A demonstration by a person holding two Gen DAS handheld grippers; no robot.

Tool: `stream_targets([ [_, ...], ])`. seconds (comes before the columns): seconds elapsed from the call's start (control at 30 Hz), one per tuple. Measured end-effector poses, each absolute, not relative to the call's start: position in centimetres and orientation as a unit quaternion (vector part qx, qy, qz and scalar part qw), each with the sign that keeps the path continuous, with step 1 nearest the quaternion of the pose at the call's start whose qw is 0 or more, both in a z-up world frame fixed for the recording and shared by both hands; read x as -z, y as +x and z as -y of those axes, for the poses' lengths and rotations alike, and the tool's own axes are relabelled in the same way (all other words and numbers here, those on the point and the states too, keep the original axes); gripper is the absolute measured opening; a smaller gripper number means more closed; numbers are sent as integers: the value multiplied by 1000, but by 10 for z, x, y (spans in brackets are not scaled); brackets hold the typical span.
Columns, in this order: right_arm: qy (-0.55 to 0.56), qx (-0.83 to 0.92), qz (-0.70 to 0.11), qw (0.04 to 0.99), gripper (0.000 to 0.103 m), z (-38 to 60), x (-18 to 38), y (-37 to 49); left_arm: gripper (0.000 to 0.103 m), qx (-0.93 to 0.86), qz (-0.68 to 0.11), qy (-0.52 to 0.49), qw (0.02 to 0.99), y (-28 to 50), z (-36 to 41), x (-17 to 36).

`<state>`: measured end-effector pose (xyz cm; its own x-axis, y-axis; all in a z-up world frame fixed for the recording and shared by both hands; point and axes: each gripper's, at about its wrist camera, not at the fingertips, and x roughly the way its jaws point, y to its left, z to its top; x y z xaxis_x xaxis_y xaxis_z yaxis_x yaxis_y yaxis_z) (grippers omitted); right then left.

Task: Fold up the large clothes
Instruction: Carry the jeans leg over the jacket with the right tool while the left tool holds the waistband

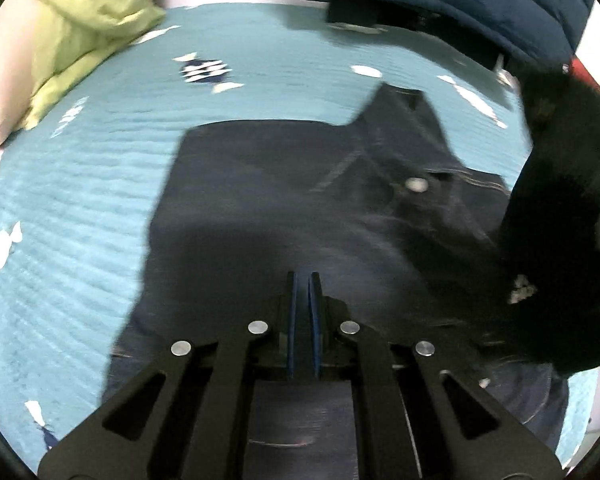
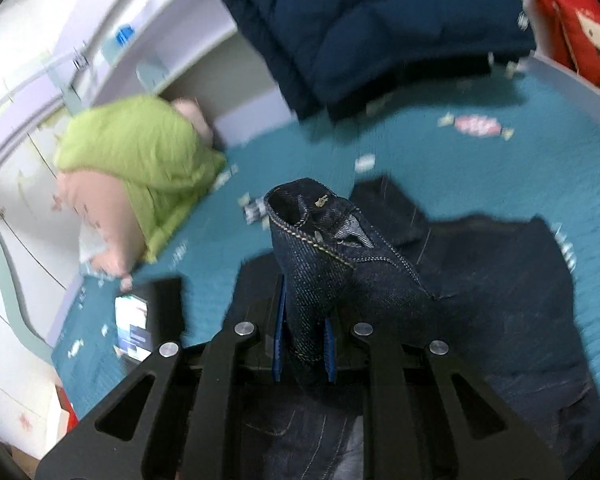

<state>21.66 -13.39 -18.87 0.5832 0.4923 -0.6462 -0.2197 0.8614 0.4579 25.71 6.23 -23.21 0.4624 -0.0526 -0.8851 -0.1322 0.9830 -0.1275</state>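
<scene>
Dark denim jeans (image 1: pixel 280 200) lie spread on the teal bedspread (image 1: pixel 80 220), their metal button (image 1: pixel 417 185) showing to the right. My left gripper (image 1: pixel 304 280) hovers over the denim, pointing steeply down, shut with nothing visible between its blue pads. In the right wrist view my right gripper (image 2: pixel 304 304) is shut on a bunched fold of the jeans' waistband (image 2: pixel 320 248), lifted off the rest of the jeans (image 2: pixel 500 280). A black fuzzy sleeve (image 1: pixel 560 220) covers the jeans' right side in the left wrist view. Both views are motion-blurred.
A lime-green quilt (image 2: pixel 140 152) and a pink pillow (image 2: pixel 100 216) lie at the bed's left. A navy quilted jacket (image 2: pixel 380 20) lies at the far side. A lit phone (image 2: pixel 134 328) rests near the bed's left edge. A red cushion (image 2: pixel 580 20) sits far right.
</scene>
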Motion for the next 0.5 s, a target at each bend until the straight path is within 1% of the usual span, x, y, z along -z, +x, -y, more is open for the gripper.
stream_targets([
  [0.03, 160, -204, -421, 869, 15, 127, 199, 217, 8, -27, -517, -88, 851, 256, -69, 233],
  [0.1, 152, -213, -439, 859, 19, 115, 216, 218, 8, -42, -517, -84, 851, 251, -84, 237],
  [0.13, 157, -226, -450, 850, 24, 109, 225, 218, 8, -48, -519, -85, 849, 251, -89, 239],
  [0.17, 165, -243, -465, 835, 37, 105, 234, 218, 8, -51, -522, -88, 847, 250, -95, 242],
  [0.2, 179, -265, -486, 813, 46, 103, 242, 218, 8, -55, -525, -90, 845, 247, -101, 244],
  [0.23, 193, -276, -499, 798, 62, 104, 246, 219, 8, -58, -525, -90, 844, 246, -105, 246],
  [0.3, 233, -295, -493, 785, 64, 112, 241, 217, 8, -61, -527, -88, 843, 247, -107, 248],
  [0.33, 230, -301, -481, 790, 65, 115, 233, 216, 8, -63, -527, -86, 843, 247, -108, 247],
  [0.5, 143, -244, -403, 870, 65, 145, 184, 195, 8, -30, -514, -89, 853, 244, -83, 226],
])
